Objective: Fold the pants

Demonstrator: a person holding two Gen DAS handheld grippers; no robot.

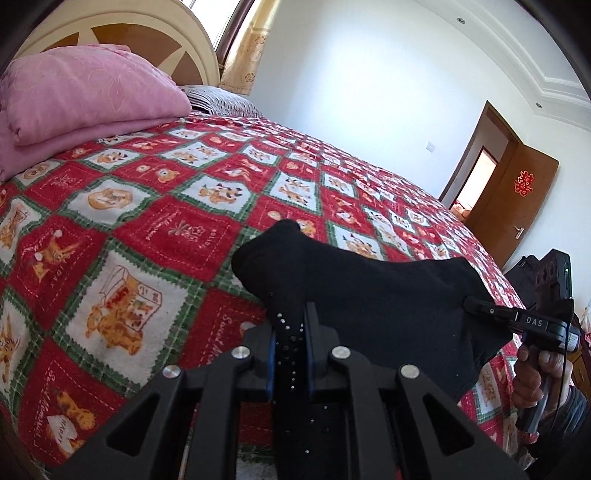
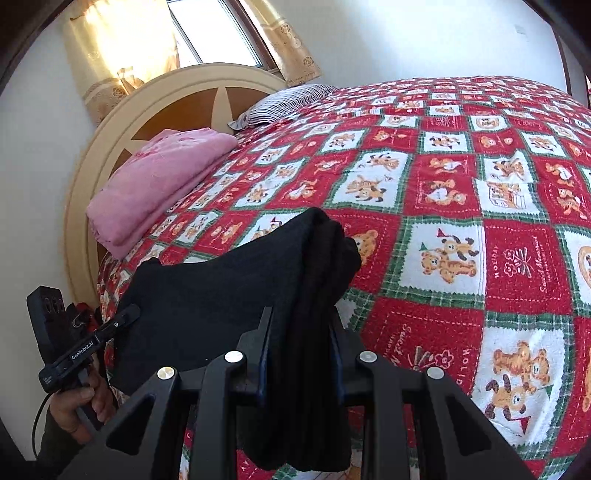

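Black pants (image 1: 369, 295) bunched, held up over near edge of the bed (image 1: 155, 206), stretched between both tongs. Left tongs (image 1: 291, 332) clenched on pants fabric; right tongs (image 2: 299, 332) clenched on a thick fold. Right tongs' side reads "DAS" in left view; left tongs' side reads "GenRobot.AI" in right view. Quilt squares read "HOLIDAY", "Sweet Moment". Only left view shows door (image 1: 517, 206) beyond bed; only right shows window (image 2: 214, 33) above headboard (image 2: 122, 122).
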